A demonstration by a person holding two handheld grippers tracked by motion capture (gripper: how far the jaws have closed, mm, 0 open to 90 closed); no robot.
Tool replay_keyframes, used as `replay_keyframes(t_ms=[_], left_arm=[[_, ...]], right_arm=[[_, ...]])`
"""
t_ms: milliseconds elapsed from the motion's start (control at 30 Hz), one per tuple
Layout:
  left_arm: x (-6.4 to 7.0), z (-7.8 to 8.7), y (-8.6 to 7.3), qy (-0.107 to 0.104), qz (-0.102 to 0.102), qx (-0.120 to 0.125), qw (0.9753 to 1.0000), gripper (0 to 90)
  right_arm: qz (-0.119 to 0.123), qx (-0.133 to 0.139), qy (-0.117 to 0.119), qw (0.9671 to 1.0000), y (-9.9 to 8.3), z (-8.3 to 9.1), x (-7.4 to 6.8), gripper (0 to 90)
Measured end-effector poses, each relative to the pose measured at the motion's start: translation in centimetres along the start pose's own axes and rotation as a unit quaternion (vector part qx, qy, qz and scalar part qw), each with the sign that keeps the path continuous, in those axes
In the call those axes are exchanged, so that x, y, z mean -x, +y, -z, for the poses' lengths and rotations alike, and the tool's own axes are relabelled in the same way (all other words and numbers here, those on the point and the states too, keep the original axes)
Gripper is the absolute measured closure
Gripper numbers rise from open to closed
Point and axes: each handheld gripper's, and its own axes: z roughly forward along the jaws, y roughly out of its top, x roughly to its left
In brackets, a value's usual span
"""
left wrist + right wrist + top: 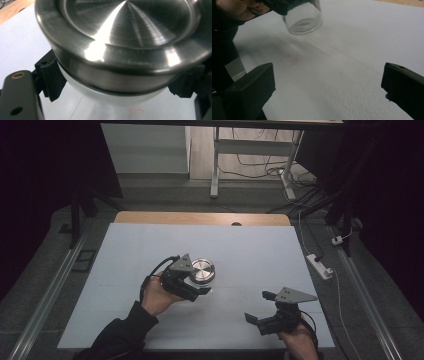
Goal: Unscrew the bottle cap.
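table (250, 245), wide and covered in a pale sheet, bare wood strip along its far edge. faint reddish mark on the sheet seen in the right gripper view, between the jaws and the jar.

left hand (159, 296) comes in from the lower left, dark sleeve on the forearm. it carries the left gripper (199, 282), near the middle of the table, grey three-cornered plate on top, cable looping behind.

right hand (299, 340) at the lower right edge. right gripper (260, 306) sits low over the near right part of the table, well apart from the jar. its jaws stand wide, nothing between them but pale sheet in its own view.

jar (202, 271): clear glass body, round brushed-metal lid with concentric machining marks and a bright glare streak. in the left gripper view the lid (130, 37) looms close, and the black jaws press in on either side just under its rim, against the pale body. so the left gripper is clamped around the jar. in the right gripper view the jar's glass bottom (303, 21) shows a dotted texture; whether the base touches the sheet or hangs just above it, cannot tell.
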Motion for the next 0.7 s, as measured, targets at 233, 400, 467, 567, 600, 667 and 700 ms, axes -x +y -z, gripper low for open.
replay_keyframes(t_ms=[233, 400, 467, 567, 600, 667, 700], left_arm=[[0.1, -0.1, 0.0, -0.002, -0.005, -0.004, 1.0, 15.9], [0.2, -0.2, 0.1, -0.002, -0.005, -0.004, 1.0, 15.9], [0.3, -0.2, 0.1, -0.004, -0.004, -0.005, 1.0, 15.9], [0.3, -0.2, 0.1, -0.006, -0.004, -0.006, 1.0, 15.9], [0.3, -0.2, 0.1, -0.006, -0.004, -0.008, 0.9999, 15.9], [0.3, -0.3, 0.1, -0.008, -0.002, -0.008, 0.9999, 15.9], [0.3, -0.3, 0.1, -0.009, -0.002, -0.01, 0.9999, 15.9]], right_arm=[[0.022, -0.013, 0.018, 0.9995, 1.5, -1.5, -0.7, 0.0], [0.031, -0.018, 0.006, 0.9993, 2.9, -2.4, -1.0, 0.0], [0.028, -0.011, 0.002, 0.9996, 3.4, -2.6, -1.0, 0.0], [0.026, -0.011, -0.003, 0.9996, 4.1, -3.1, -1.1, 0.0], [0.026, -0.012, -0.004, 0.9996, 4.4, -3.3, -1.1, 0.0], [0.021, -0.008, -0.002, 0.9997, 4.9, -3.5, -1.1, 0.0], [0.016, -0.007, -0.002, 0.9998, 5.1, -3.7, -1.1, 0.0]])
